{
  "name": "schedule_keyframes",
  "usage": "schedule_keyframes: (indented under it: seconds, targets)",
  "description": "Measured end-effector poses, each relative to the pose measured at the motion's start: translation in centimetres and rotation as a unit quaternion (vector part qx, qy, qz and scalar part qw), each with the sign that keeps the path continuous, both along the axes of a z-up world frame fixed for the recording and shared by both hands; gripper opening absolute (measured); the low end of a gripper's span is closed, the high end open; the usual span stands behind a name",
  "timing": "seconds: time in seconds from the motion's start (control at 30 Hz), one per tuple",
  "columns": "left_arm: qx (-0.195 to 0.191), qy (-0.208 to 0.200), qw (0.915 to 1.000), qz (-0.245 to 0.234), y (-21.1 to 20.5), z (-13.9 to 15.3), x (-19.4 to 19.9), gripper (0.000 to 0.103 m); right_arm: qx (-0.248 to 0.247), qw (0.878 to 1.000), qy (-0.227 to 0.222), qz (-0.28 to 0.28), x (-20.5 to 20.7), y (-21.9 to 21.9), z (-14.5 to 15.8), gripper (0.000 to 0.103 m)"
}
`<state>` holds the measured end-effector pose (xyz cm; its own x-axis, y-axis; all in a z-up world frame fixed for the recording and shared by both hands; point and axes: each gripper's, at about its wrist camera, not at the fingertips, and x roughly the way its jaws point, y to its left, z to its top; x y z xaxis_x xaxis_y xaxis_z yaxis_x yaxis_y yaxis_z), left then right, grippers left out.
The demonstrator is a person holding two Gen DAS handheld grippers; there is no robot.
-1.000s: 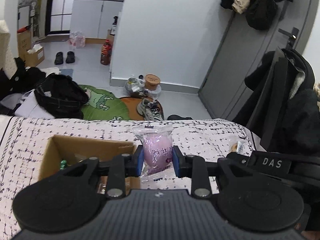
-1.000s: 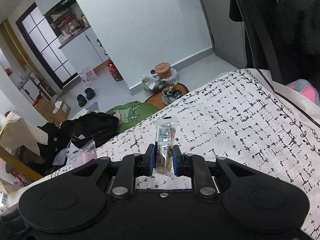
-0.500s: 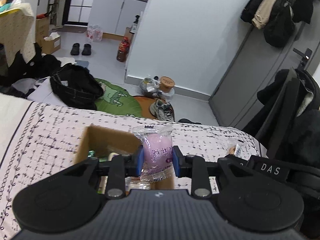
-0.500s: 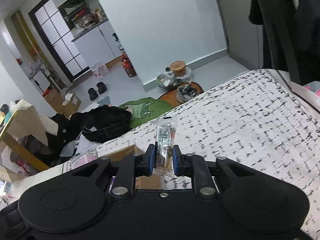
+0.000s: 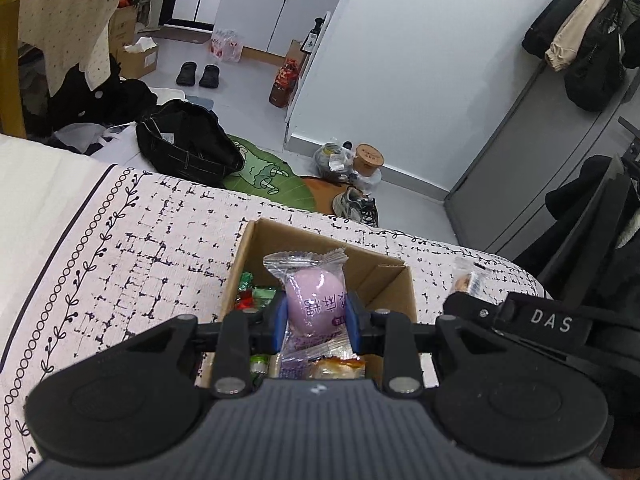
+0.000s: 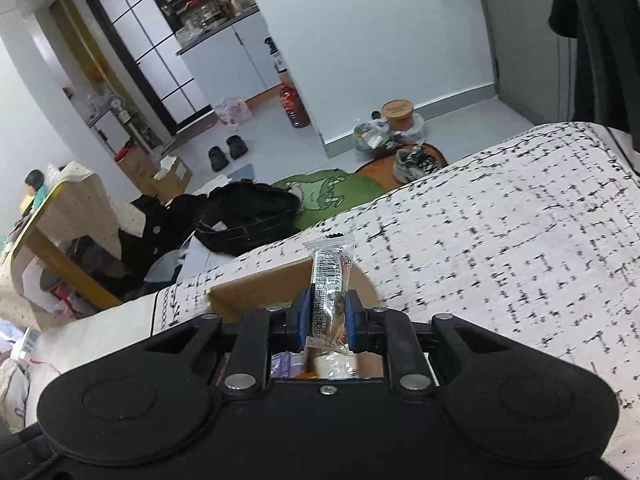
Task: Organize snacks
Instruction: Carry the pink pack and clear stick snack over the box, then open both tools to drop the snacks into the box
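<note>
My left gripper (image 5: 316, 320) is shut on a clear packet with a purple snack (image 5: 314, 300) and holds it over the open cardboard box (image 5: 394, 280) on the patterned bedcover. Several wrapped snacks (image 5: 256, 294) lie inside the box. My right gripper (image 6: 326, 320) is shut on a narrow clear snack packet with a barcode (image 6: 330, 280), held above the same box (image 6: 256, 286). That packet and the right gripper's black body also show at the right of the left wrist view (image 5: 466, 278).
The black-and-white patterned bedcover (image 5: 140, 248) spreads around the box. Beyond the bed edge the floor holds a black bag (image 5: 188, 148), a green mat (image 5: 264, 176), shoes (image 5: 356, 204) and jars. Dark coats (image 5: 600, 240) hang at the right.
Both grippers moved left and forward with their packets until they came over the box. The box now sits directly under both, and its contents show.
</note>
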<state>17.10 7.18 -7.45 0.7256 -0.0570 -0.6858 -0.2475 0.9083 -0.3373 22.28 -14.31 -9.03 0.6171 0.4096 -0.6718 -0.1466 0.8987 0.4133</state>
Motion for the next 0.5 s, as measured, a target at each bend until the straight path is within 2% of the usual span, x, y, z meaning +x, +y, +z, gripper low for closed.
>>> schedule_keyframes:
  seconds: [0.1,0.2,0.3,0.5]
  targets:
    - [0.003,0.0,1.0,0.003,0.2,-0.1,-0.2,0.029,-0.004,1.0,0.008,0.016,0.0,0.8,-0.2,0.019]
    - [0.002,0.0,1.0,0.007,0.5,-0.1,-0.2,0.029,-0.014,0.999,0.02,0.022,-0.1,1.3,-0.4,0.024]
    - [0.002,-0.006,1.0,0.004,1.0,-0.1,0.0,0.029,-0.02,0.999,0.023,0.022,-0.1,1.1,-0.3,0.038]
    - [0.012,-0.005,0.9998,-0.014,2.6,-0.3,1.2,0.029,-0.028,0.999,0.013,0.012,-0.5,0.6,0.6,0.048]
